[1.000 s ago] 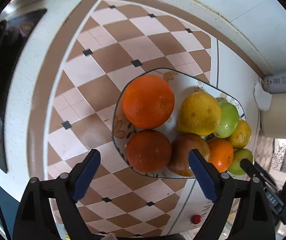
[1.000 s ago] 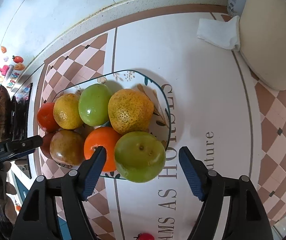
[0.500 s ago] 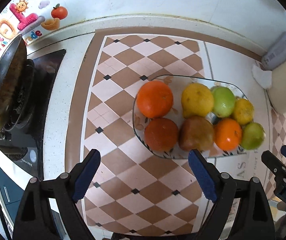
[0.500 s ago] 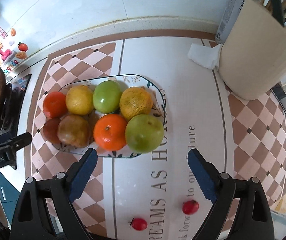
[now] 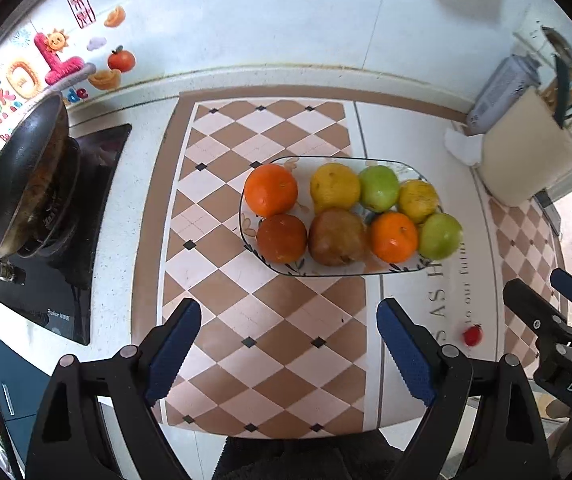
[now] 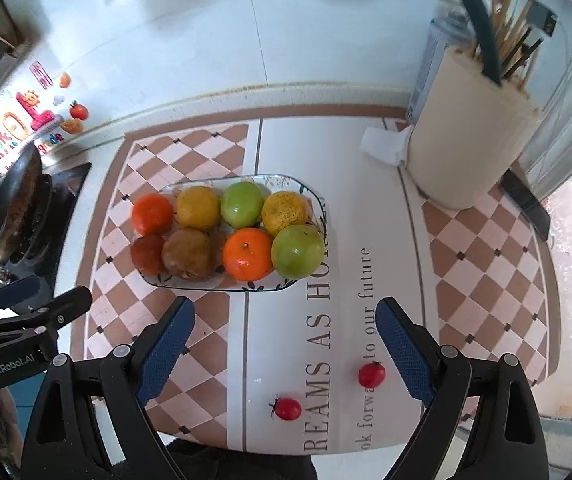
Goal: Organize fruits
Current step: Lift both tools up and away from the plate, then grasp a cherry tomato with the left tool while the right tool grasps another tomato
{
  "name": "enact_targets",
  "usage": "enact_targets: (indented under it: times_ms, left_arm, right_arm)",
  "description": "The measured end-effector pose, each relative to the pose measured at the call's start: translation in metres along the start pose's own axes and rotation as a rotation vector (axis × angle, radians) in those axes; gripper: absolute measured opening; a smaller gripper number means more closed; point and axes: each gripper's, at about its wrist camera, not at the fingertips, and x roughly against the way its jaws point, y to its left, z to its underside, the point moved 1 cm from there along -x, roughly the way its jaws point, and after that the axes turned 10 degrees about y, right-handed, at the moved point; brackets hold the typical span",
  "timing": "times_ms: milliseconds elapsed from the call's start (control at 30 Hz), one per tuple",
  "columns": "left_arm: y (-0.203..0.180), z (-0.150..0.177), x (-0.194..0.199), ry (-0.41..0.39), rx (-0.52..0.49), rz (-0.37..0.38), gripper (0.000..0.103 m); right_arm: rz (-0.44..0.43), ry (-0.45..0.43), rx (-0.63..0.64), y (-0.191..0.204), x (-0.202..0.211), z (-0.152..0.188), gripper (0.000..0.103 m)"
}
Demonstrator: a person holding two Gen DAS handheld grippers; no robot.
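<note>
plate (image 6: 317, 204): eight fruits, two rows | cherry tomatoes (image 6: 287, 409): two, loose on mat

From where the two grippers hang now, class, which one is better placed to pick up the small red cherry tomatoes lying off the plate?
Right. The right gripper, open, sits just behind both cherry tomatoes. The left gripper faces bare checkered mat, away from the fruit-filled glass plate.

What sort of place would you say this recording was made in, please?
Most likely a home kitchen counter: a wok sits on a stove at the left, and a utensil holder with chopsticks stands against the tiled wall.
</note>
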Motion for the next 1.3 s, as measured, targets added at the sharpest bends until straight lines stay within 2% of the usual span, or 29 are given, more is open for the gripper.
enact_targets:
  times_ms: [400, 800, 1100, 1233, 1300]
  left_arm:
    - [-0.001, 0.038, 0.068, -0.137, -0.017, 0.003, 0.090]
    - [-0.004, 0.062, 0.099, -0.195, -0.028, 0.025, 0.090]
    - [-0.006, 0.062, 0.096, -0.189, -0.023, 0.039, 0.090]
    - [-0.008, 0.055, 0.078, -0.168, -0.019, 0.002, 0.090]
    - [-0.011, 0.051, 0.064, -0.147, -0.030, -0.028, 0.090]
  right_arm:
    - [-0.020, -0.106, 0.003, 0.002, 0.073, 0.033, 0.094]
    - [-0.052, -0.182, 0.012, 0.011, 0.127, 0.057, 0.094]
    - [-0.087, -0.166, -0.009, 0.008, 0.119, 0.061, 0.094]
    - [-0.133, -0.109, -0.057, -0.008, 0.088, 0.062, 0.094]
    - [-0.146, -0.063, -0.083, -0.018, 0.065, 0.064, 0.088]
